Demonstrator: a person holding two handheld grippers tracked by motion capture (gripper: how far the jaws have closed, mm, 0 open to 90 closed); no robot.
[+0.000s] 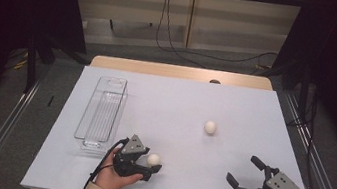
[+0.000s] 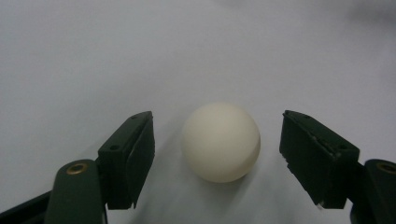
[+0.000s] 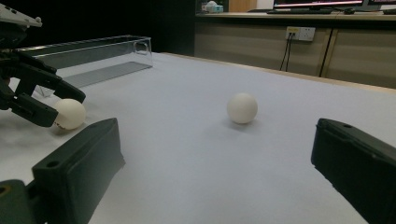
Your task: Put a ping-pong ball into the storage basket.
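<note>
Wide-spread fingers [image 2: 128, 158] of the left gripper [image 2: 217, 158] flank a white ball [image 2: 220, 141] on the table sheet [image 1: 180, 101], apart from both; a clear bin [image 1: 103, 110] lies left, a second ball [image 1: 210, 127] mid-table, and the right gripper [image 1: 244, 172] gapes wide, holding nothing

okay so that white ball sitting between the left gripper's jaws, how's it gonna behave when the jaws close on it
The white ball is a smooth sphere resting free on the flat table, so an uneven touch would probably send it rolling. The left gripper stands open with gaps on both sides; centred closing looks safest. It resembles a table-tennis ball, so likely light and thin-shelled.
</note>
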